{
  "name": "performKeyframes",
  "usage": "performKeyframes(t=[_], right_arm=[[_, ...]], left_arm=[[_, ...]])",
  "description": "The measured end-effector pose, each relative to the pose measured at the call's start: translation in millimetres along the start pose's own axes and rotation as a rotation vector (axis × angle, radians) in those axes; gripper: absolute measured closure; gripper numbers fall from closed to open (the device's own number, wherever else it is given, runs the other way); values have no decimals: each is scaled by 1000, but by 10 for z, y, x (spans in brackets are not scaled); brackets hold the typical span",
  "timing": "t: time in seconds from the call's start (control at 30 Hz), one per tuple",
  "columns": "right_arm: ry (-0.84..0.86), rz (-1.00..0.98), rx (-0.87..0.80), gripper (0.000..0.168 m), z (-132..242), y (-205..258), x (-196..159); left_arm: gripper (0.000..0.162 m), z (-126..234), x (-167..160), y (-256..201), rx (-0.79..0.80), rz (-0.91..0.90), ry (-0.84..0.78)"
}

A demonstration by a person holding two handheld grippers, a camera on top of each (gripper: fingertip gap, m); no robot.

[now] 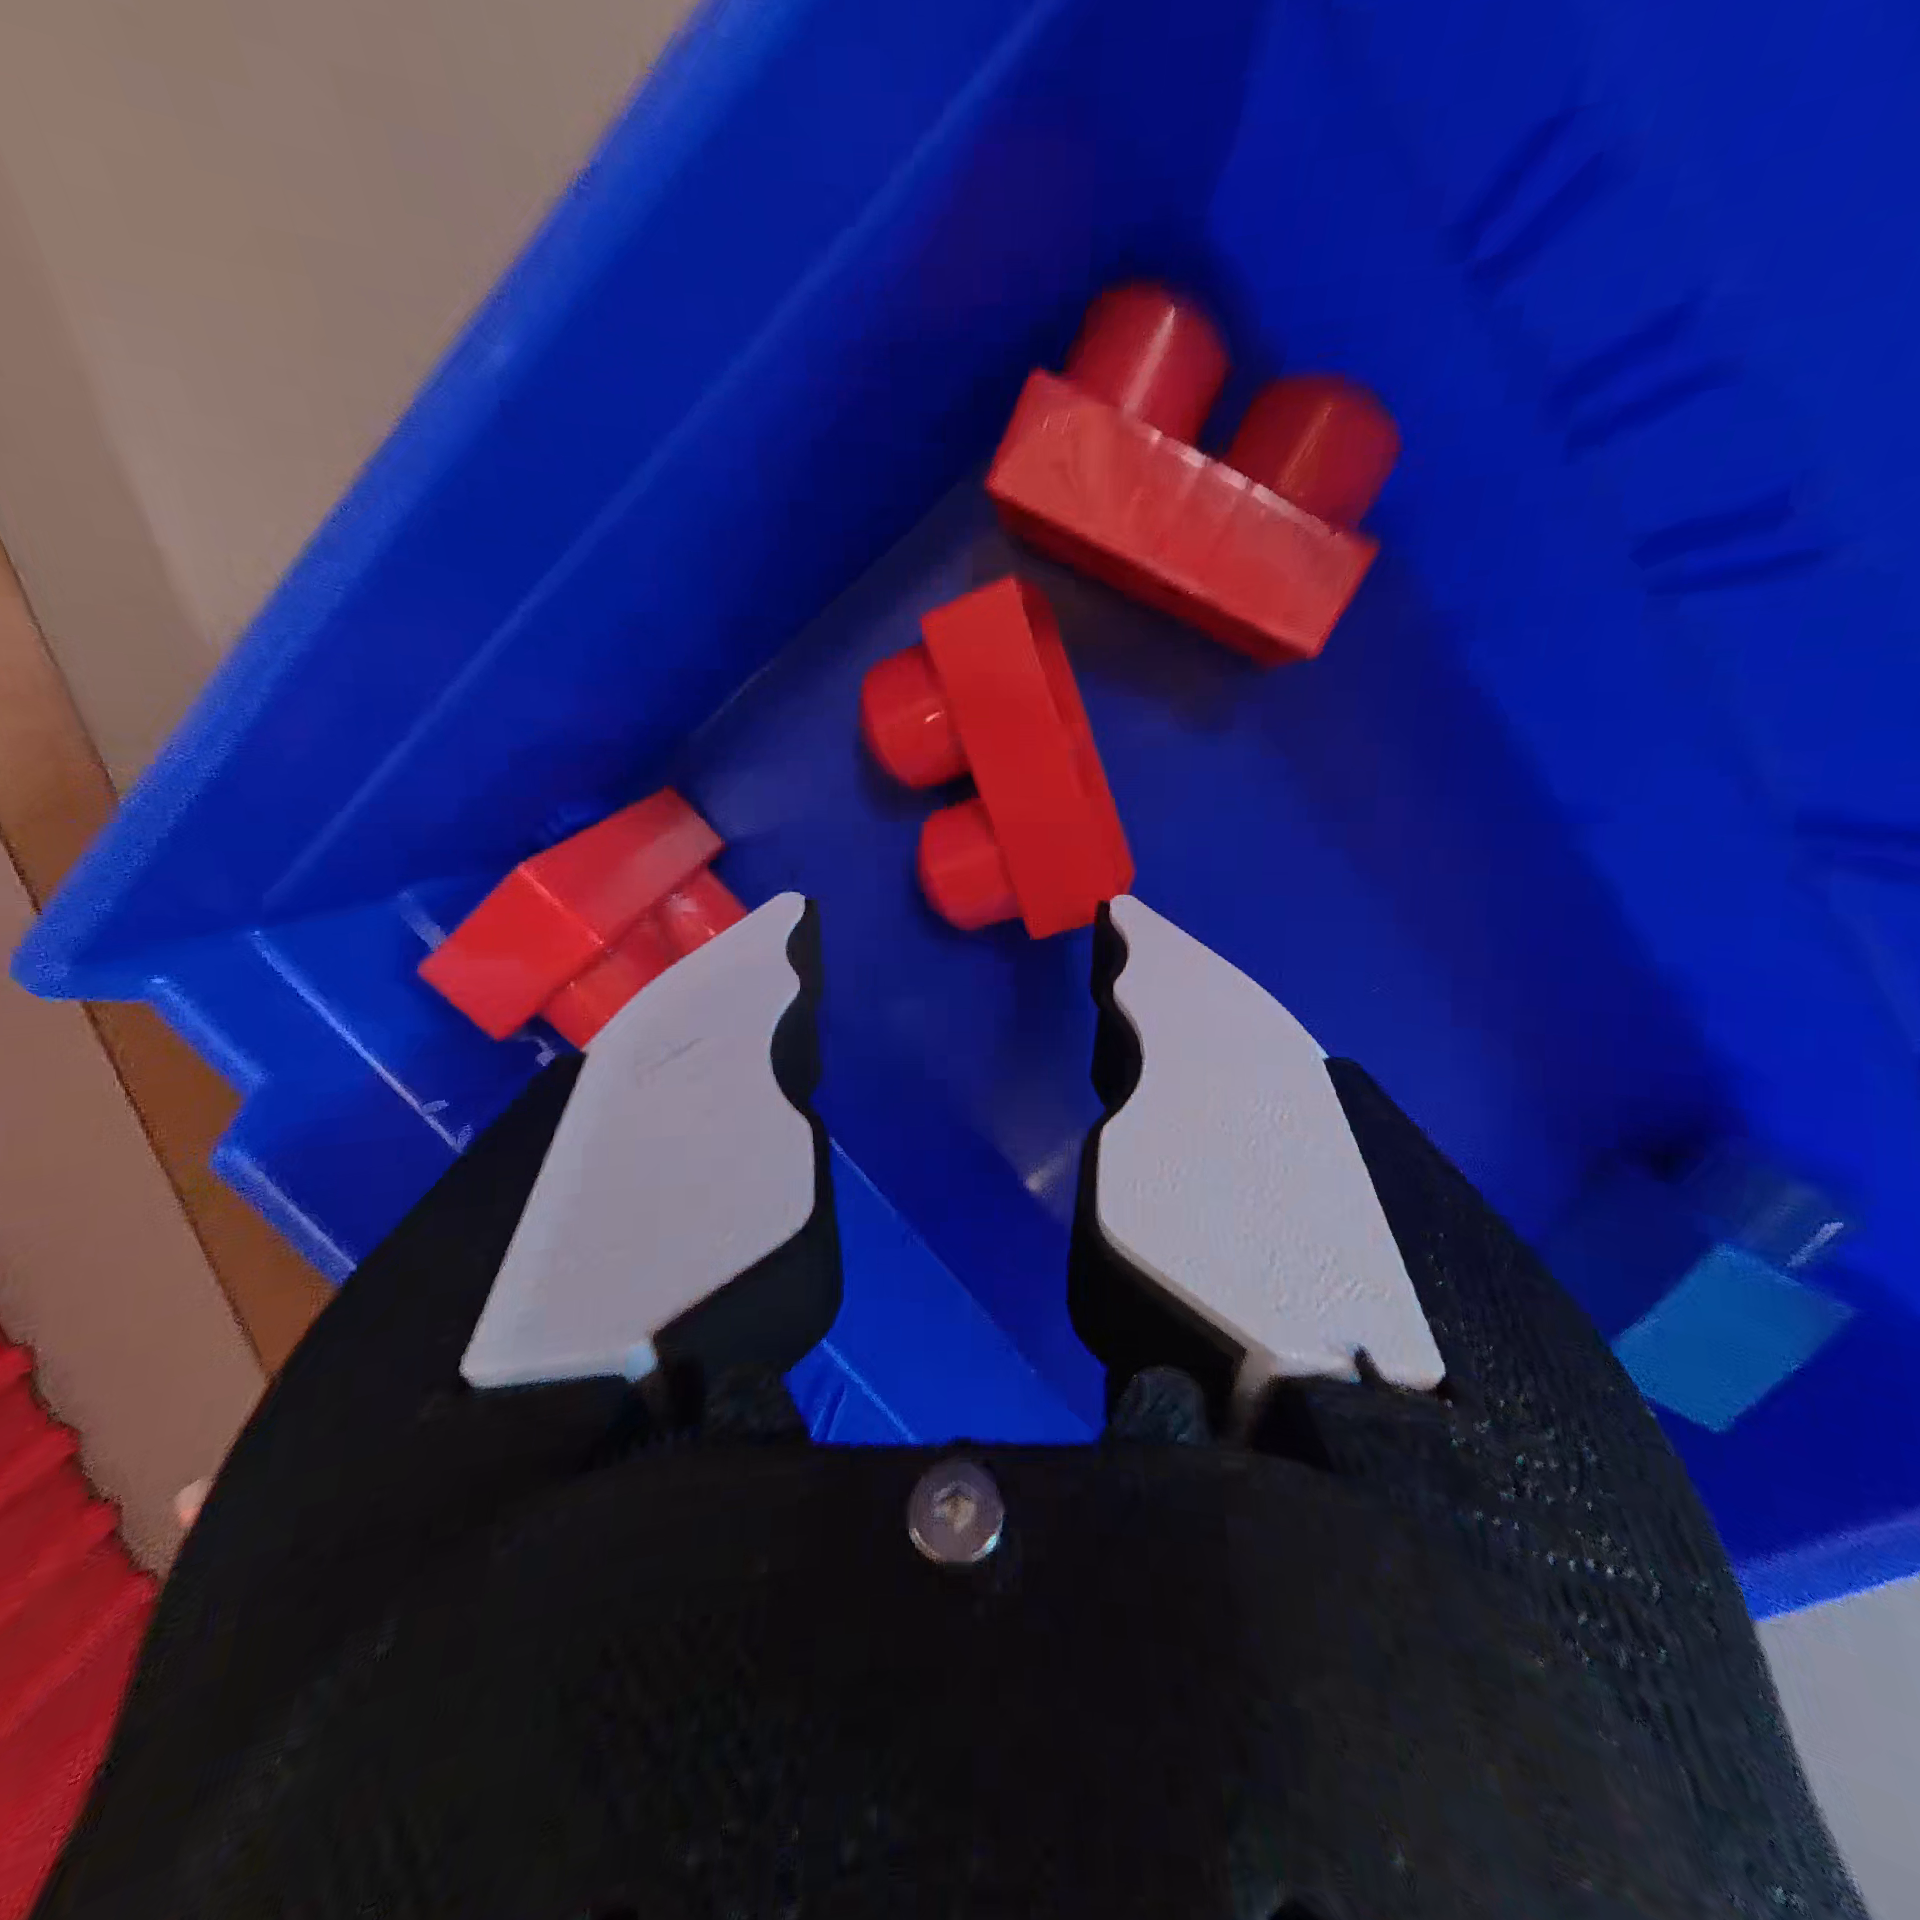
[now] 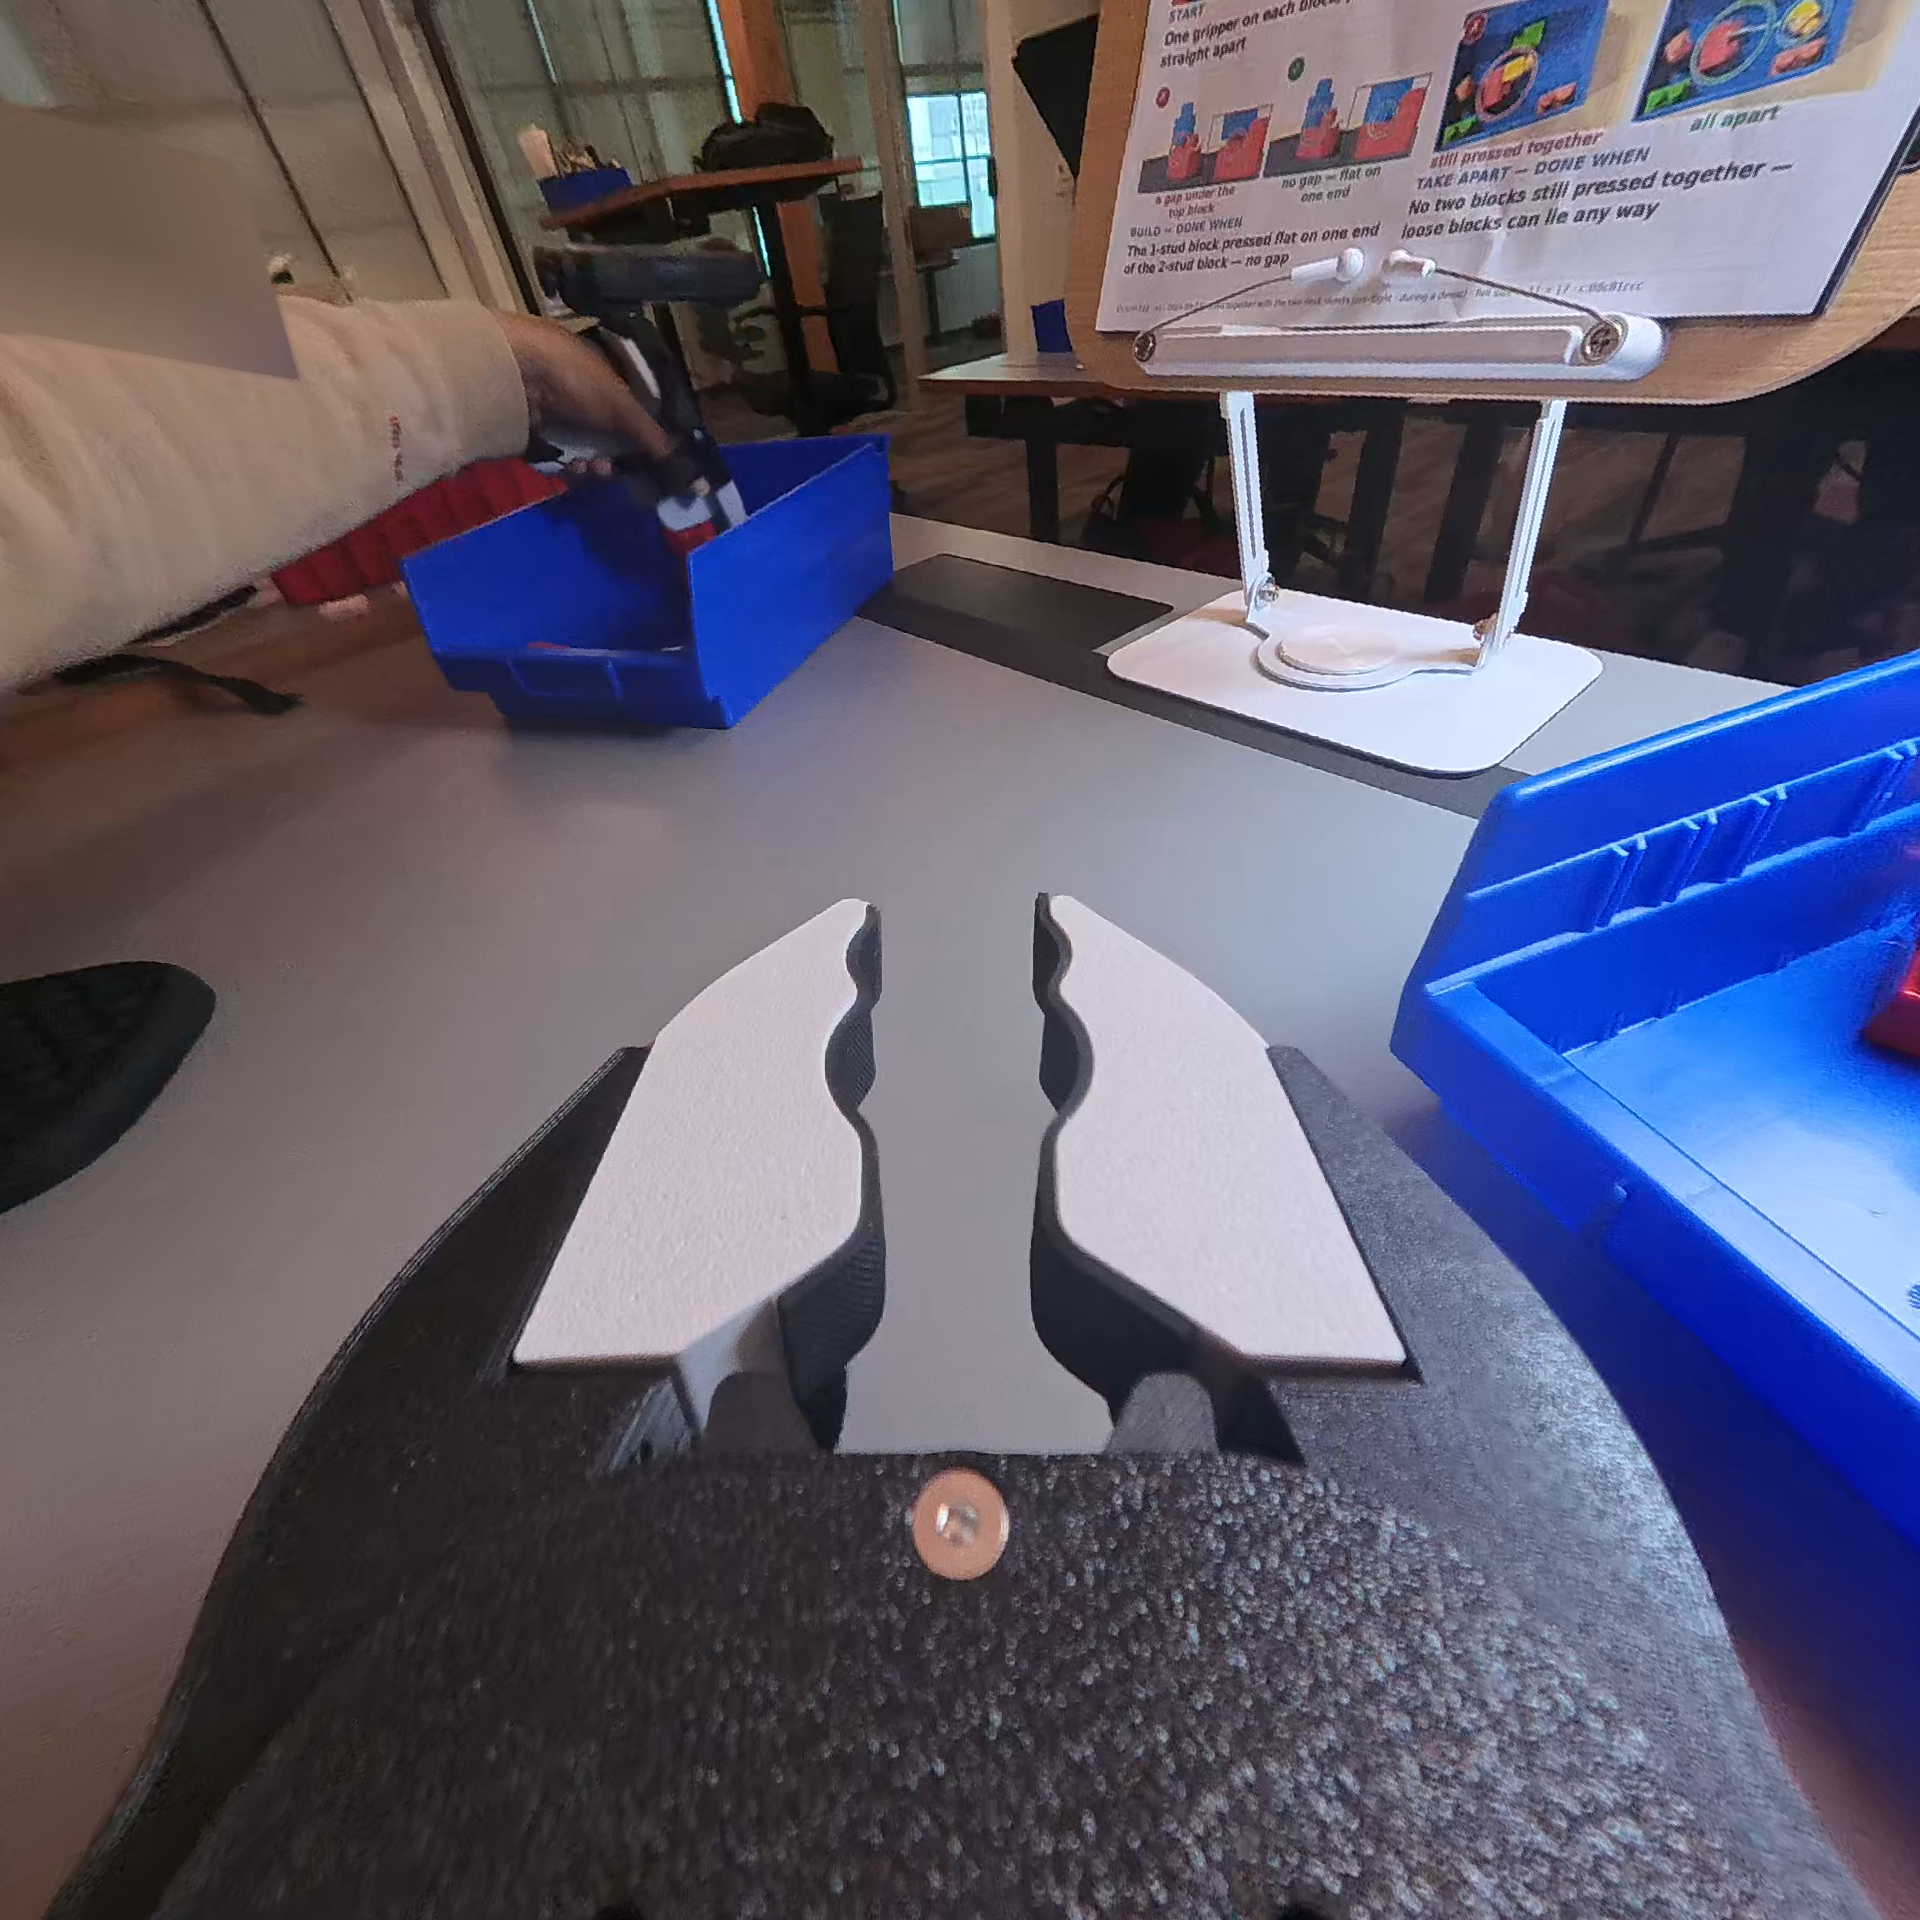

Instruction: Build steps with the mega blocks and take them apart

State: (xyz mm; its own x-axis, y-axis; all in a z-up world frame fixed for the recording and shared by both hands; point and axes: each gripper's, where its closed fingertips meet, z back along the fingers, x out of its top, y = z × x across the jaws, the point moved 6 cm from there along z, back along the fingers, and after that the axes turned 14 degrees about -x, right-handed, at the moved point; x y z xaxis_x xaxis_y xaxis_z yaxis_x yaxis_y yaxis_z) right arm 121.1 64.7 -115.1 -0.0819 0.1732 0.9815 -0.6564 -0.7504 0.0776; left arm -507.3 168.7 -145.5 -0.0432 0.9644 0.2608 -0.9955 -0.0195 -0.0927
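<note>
Left gripper (image 1: 951, 914), jaws apart and empty, reaches into a blue bin (image 1: 582, 540). Three loose red blocks lie just ahead; the nearest (image 1: 997, 758) touches one fingertip. Right gripper (image 2: 956, 914) hovers apart over the table (image 2: 935, 758). Judging by this, building has not begun.

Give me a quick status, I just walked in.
Left gripper open, empty, down in blue bin over three loose red blocks. Right gripper open, empty above grey table. Nothing in the way.
</note>
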Motion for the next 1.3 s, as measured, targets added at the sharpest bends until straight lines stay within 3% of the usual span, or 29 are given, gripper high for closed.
performKeyframes(t=[0.13,0.23,0.4,0.43,0.57,0.73,0.83,0.97,1.17,1.2,1.3], right_arm=[[16,1,7,140,-6,12,-28],[23,3,8,141,-4,24,-44],[24,8,9,142,11,54,-56],[26,10,15,143,14,70,-58],[34,27,46,144,5,153,-79],[39,31,101,143,-13,312,-95],[50,-37,206,138,-15,473,-96],[135,-370,470,120,-10,712,-81],[307,-653,541,101,-155,920,-285],[337,-688,540,101,-183,943,-331],[388,-748,537,126,-224,956,-441]], left_arm=[[108,-33,122,-68,-81,70,-108],[104,-269,43,-68,-35,46,-15],[131,-309,-22,-115,36,-76,-7],[156,-203,-10,-128,106,-151,-41],[157,309,-26,-506,192,-398,-241],[157,895,-339,-1451,365,-808,-551],[157,1002,-734,-2272,393,-1068,-751],[157,756,-1368,-3297,463,-1393,-936],[157,293,-2053,-4304,501,-1720,-1069],[157,238,-2114,-4394,497,-1756,-1065],[157,141,-2249,-4561,512,-1855,-1069]])
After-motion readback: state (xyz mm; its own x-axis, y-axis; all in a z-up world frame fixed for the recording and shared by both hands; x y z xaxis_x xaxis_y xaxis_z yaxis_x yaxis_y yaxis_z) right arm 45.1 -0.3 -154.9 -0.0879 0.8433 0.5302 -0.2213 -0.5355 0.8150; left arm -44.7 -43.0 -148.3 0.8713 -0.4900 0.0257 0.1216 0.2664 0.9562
